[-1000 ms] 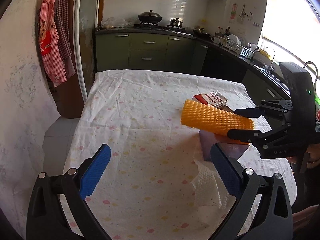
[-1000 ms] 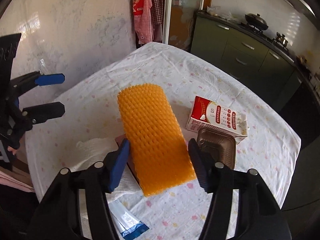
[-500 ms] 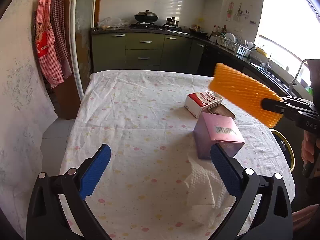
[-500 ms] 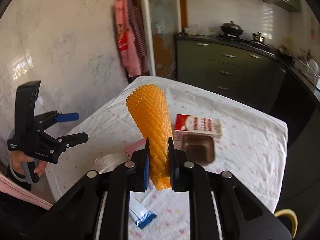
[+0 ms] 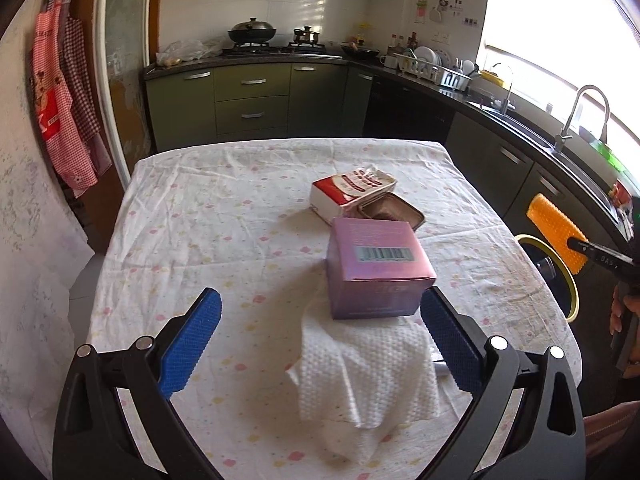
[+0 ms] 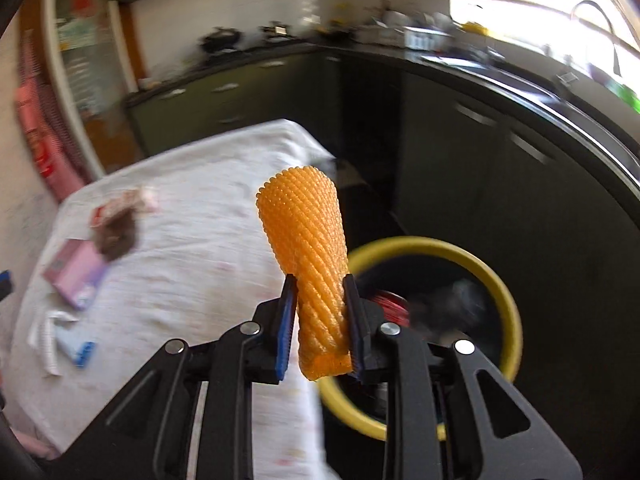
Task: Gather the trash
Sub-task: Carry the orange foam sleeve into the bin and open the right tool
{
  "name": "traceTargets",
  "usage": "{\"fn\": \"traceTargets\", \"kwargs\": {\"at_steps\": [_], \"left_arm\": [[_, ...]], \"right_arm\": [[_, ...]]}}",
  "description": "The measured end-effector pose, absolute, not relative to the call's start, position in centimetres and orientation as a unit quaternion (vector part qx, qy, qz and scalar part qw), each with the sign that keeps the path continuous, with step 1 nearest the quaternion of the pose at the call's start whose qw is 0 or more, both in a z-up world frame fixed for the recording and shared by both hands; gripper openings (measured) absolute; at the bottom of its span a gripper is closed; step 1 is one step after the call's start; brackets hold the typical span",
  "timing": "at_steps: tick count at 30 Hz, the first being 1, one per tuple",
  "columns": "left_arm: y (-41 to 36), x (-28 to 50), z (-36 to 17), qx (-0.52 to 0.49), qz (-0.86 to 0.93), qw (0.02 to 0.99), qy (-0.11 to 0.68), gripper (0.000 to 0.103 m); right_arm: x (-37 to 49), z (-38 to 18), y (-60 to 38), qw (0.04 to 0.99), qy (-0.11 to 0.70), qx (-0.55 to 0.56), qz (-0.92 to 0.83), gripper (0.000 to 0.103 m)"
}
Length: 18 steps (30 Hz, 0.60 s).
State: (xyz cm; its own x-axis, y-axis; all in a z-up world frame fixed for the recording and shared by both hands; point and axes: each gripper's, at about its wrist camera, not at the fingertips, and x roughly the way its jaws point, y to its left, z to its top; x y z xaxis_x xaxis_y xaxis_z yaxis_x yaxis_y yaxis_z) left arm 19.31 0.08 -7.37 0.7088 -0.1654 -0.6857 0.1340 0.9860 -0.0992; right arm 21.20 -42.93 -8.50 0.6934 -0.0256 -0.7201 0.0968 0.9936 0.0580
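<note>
Your right gripper (image 6: 320,320) is past the table's (image 6: 200,280) right edge, above the yellow-rimmed bin (image 6: 496,280), its jaws easing apart with the orange foam net (image 6: 308,240) between the pads. Your left gripper (image 5: 320,344) gapes over the white napkin (image 5: 368,376).

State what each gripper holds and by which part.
The right gripper, jaws opening, has the orange foam net between its pads by its near end. The left gripper holds nothing.
</note>
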Motion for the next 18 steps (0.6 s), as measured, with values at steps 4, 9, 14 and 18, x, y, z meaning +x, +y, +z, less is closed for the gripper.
{"fn": "traceTargets", "kwargs": {"at_steps": [4,9,14,18], "left_arm": [[-1.6,19.5,-7.4,-0.008,-0.088,0.922,0.377,0.098],[-3.1,19.8,-7.8,0.003,-0.099,0.916,0.388,0.098],[-3.8,20.3,-8.2,0.005,-0.108,0.912,0.396,0.098],[-4.6,21.2,-8.8,0.006,-0.113,0.907,0.406,0.098]], "right_arm": [[21.9,-12.0,-46.4,0.904,0.416,0.064,-0.079,0.025],[22.5,-15.3,-48.4,0.887,0.437,0.081,-0.123,0.064],[21.8,-15.4,-49.6,0.888,0.426,0.116,-0.133,0.066],[21.3,-14.3,-49.2,0.896,0.408,0.103,-0.141,0.07]]}}
